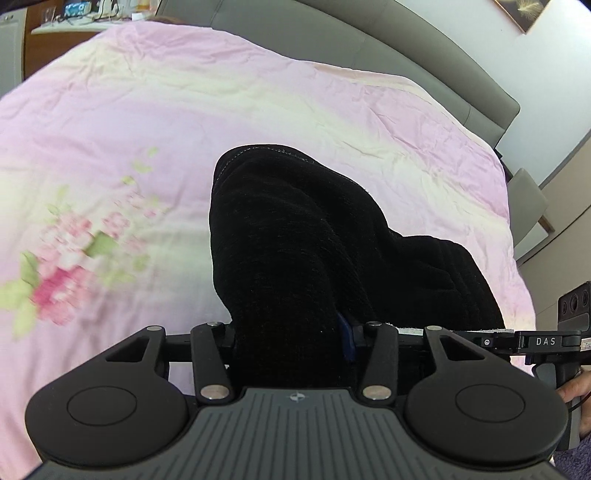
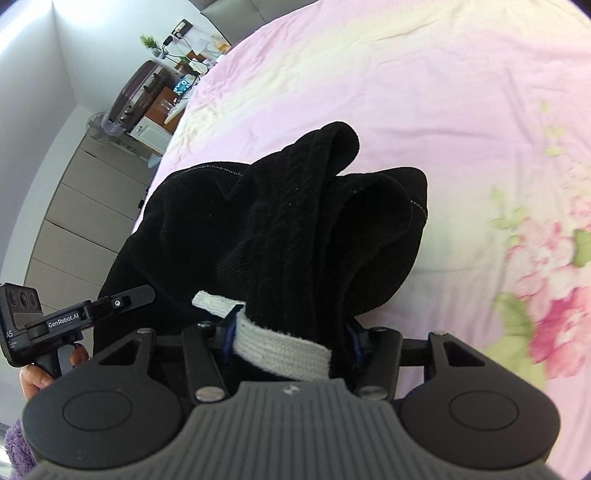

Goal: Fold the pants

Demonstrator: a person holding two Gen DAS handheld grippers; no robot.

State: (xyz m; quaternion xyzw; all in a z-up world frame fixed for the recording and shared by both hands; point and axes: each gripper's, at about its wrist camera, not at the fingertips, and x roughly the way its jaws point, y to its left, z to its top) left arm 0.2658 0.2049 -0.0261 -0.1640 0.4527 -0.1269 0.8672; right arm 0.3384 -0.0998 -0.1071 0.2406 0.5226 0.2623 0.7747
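Two tongs (image 1: 291, 347) (image 2: 284, 343) clamp bunched black pants (image 1: 295, 240); the neighbouring handles read "DAS" and "GenRobot.AI".

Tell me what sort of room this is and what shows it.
Most likely a bedroom. A pink floral bedspread fills both views, a grey padded headboard runs along its far edge, and a cluttered bedside shelf stands beside it. Black pants hang over the bedspread.
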